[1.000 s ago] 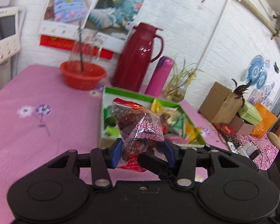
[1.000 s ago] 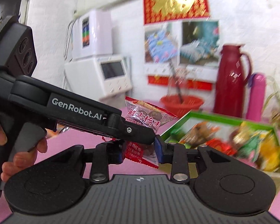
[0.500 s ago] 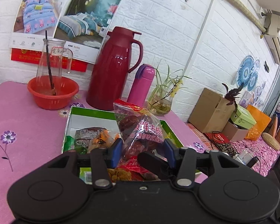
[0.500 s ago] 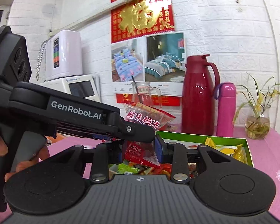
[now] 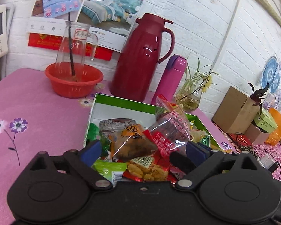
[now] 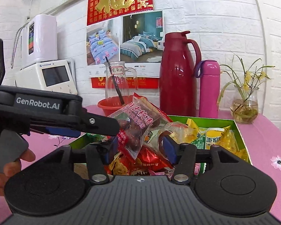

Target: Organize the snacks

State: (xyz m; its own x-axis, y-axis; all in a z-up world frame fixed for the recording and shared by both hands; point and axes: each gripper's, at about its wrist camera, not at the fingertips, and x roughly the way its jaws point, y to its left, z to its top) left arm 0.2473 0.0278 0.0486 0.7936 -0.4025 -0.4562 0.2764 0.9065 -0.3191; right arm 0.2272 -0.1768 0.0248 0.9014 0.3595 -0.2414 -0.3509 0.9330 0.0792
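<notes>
Through the left wrist camera we see our left gripper [image 5: 143, 151] with its blue-padded jaws spread wide over the green snack box [image 5: 121, 101]. The clear packet of dried dates [image 5: 168, 129] with red print leans between the jaws, its lower corner close to the right-hand finger; whether it touches that finger we cannot tell. The packet sits on top of the heap of other wrapped snacks in the box, beside an orange-printed pouch [image 5: 133, 142] and above a red nut pack [image 5: 149, 168]. The box lies on the pink flowered tablecloth [image 5: 28, 112], near the table's far edge. Behind it along that edge stand a red basin [image 5: 74, 82] holding a glass jug [image 5: 75, 45], a dark red thermos jug [image 5: 140, 60], a pink flask [image 5: 171, 78] and a small plant vase [image 5: 190, 97]

Through the right wrist camera our right gripper [image 6: 139, 149] is also open, jaws apart on either side of the same packet of dried dates [image 6: 136, 125], which rests tilted on the pile inside the snack box [image 6: 240, 136] and is not pinched by either pad. The left gripper [image 6: 69, 120] reaches in from the left edge of the view, its finger tip lying against the packet's left side. Yellow and green packs [image 6: 213, 136] fill the box's right part. A white appliance [image 6: 46, 75] stands by the wall at the table's far left corner
</notes>
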